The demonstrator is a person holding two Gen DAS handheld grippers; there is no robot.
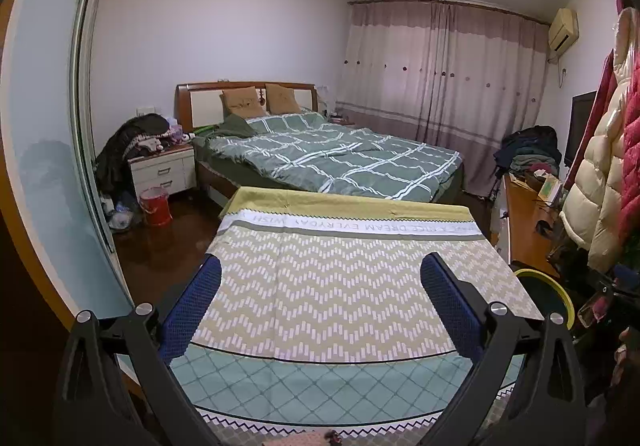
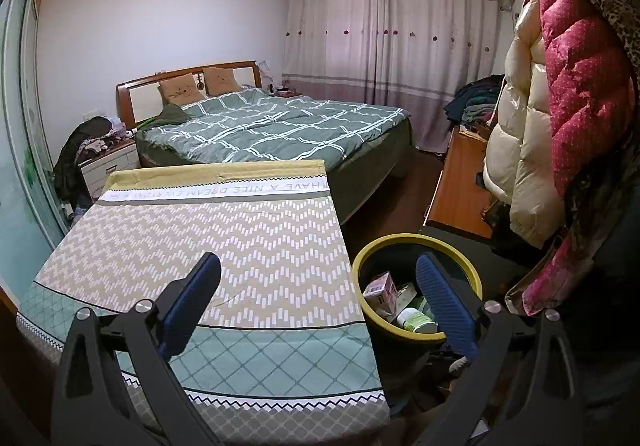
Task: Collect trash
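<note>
A round bin with a yellow rim (image 2: 416, 240) stands on the floor right of the cloth-covered table (image 2: 248, 238). Inside it lie a pink carton (image 2: 380, 288), a white jar with a green label (image 2: 416, 320) and other packaging. My right gripper (image 2: 320, 266) hovers over the table's right edge and the bin, open, with nothing between its blue pads. My left gripper (image 1: 320, 266) is above the table (image 1: 320, 266) too, open and empty. In the left wrist view only part of the bin's yellow rim (image 1: 556, 286) shows at the right.
Behind the table stands a bed with a green checked quilt (image 2: 272, 126). A nightstand piled with clothes (image 1: 160, 166) and a red bucket (image 1: 155, 206) are at the left. Hanging coats (image 2: 560, 118) and a wooden cabinet (image 2: 460, 186) crowd the right side.
</note>
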